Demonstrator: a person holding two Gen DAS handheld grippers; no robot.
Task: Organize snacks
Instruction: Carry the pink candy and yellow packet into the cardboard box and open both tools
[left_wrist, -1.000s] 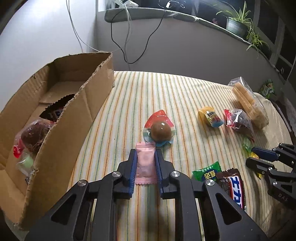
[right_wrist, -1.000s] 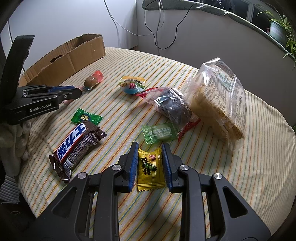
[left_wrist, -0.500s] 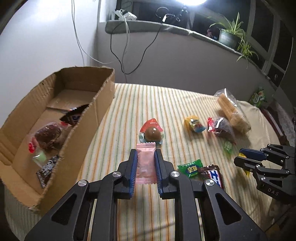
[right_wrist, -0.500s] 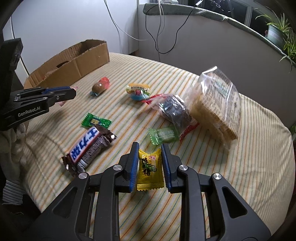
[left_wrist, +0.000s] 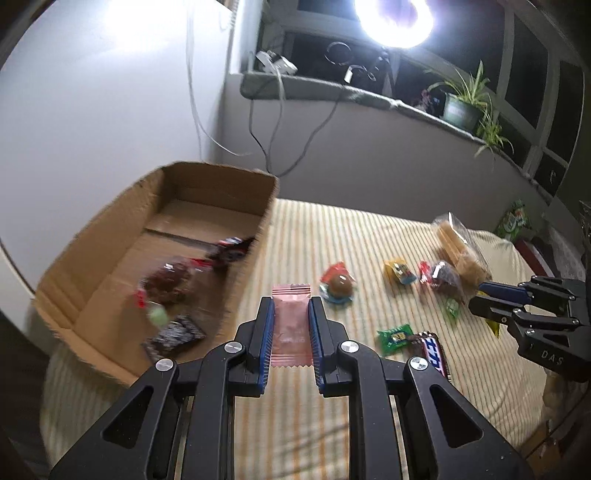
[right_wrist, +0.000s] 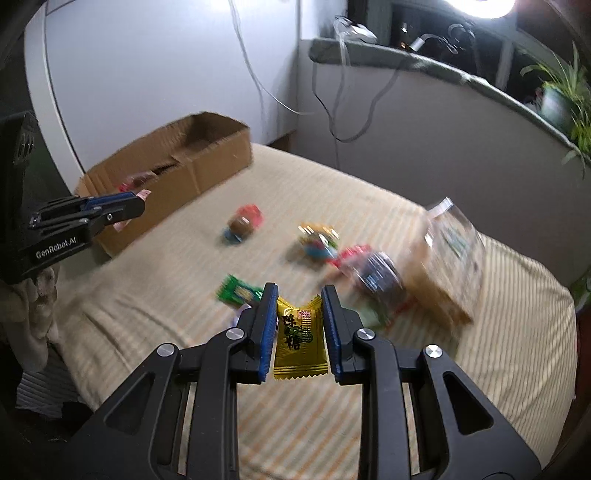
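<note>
My left gripper (left_wrist: 291, 310) is shut on a pink candy packet (left_wrist: 291, 328), held in the air just right of the open cardboard box (left_wrist: 207, 184). Several wrapped snacks lie inside the box. My right gripper (right_wrist: 300, 301) is shut on a yellow candy packet (right_wrist: 300, 341), lifted above the striped tablecloth (right_wrist: 369, 406). In the left wrist view the right gripper (left_wrist: 484, 295) hangs at the right edge. In the right wrist view the left gripper (right_wrist: 138, 201) hangs at the left with the pink packet sticking out.
On the cloth lie a red-and-brown jelly cup (left_wrist: 338, 282), a yellow snack (left_wrist: 399, 271), a dark packet (left_wrist: 441, 277), a clear bag of biscuits (left_wrist: 458, 247), a green candy (left_wrist: 395, 334) and a chocolate bar (left_wrist: 432, 350). Cables hang down the wall behind the box.
Both grippers have risen with their candies, so the table looks farther below. The left wrist view now looks down into the box.
</note>
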